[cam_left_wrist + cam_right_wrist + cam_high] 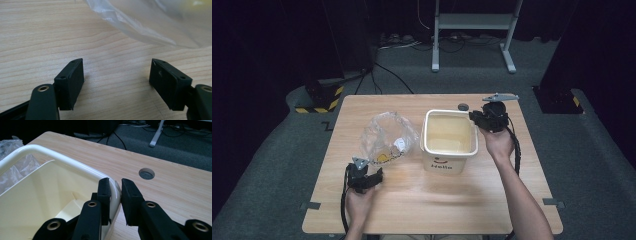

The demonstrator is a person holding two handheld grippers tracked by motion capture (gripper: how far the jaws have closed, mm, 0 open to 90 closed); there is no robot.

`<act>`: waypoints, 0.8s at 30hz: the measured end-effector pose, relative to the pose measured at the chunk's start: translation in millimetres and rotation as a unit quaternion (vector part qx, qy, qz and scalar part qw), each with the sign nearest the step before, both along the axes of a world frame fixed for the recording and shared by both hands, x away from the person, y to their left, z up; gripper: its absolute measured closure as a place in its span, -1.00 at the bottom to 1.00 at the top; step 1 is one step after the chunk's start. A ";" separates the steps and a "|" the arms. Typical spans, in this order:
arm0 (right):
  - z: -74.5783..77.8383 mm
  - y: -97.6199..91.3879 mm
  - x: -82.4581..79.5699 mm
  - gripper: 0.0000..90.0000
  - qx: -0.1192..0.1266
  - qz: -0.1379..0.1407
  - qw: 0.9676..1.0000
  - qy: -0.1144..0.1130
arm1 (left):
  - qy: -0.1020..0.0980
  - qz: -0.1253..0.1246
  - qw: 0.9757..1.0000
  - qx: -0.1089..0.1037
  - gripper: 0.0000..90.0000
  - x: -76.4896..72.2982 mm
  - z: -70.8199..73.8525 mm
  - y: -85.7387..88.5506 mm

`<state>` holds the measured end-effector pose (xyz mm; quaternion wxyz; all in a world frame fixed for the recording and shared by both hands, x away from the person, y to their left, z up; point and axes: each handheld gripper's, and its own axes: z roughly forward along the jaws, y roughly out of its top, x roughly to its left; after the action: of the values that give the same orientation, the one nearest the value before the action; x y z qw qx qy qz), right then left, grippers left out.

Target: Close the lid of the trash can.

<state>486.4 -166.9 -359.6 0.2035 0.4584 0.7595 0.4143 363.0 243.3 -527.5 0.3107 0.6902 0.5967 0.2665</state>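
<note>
Right tongs [115,195] on upright bin's [449,139] far-right rim corner.

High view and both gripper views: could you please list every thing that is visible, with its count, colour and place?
Table: one, light wood, centre of the high view.
Bin: one, cream, empty, with a smile print and the word Hello on its front wall, right of centre on the table.
Plastic bag: one, clear and crumpled, with something white and something yellow in it, left of the bin.
Cable hole: one, round, grey, at the table's far edge behind the bin.
Metal stand: one, pale grey, on the floor beyond the table.
Left gripper: one, black, jaws open over bare wood just short of the bag.
Right gripper: one, black, jaws closed on the bin's far right rim corner.
</note>
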 end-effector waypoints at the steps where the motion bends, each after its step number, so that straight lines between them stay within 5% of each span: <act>1: -0.5 0.2 0.6 0.73 0.000 0.000 1.000 0.000 | 0.000 0.000 1.000 0.000 -0.38 0.0 0.0 0.0; 24: -8.2 7.6 10.7 0.73 -0.001 -0.014 1.000 0.009 | 0.001 -0.001 1.000 0.002 -0.38 -0.1 0.1 0.3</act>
<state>497.1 -159.2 -367.8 0.2027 0.4724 0.7553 0.4065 362.9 243.6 -527.4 0.3091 0.6917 0.5959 0.2662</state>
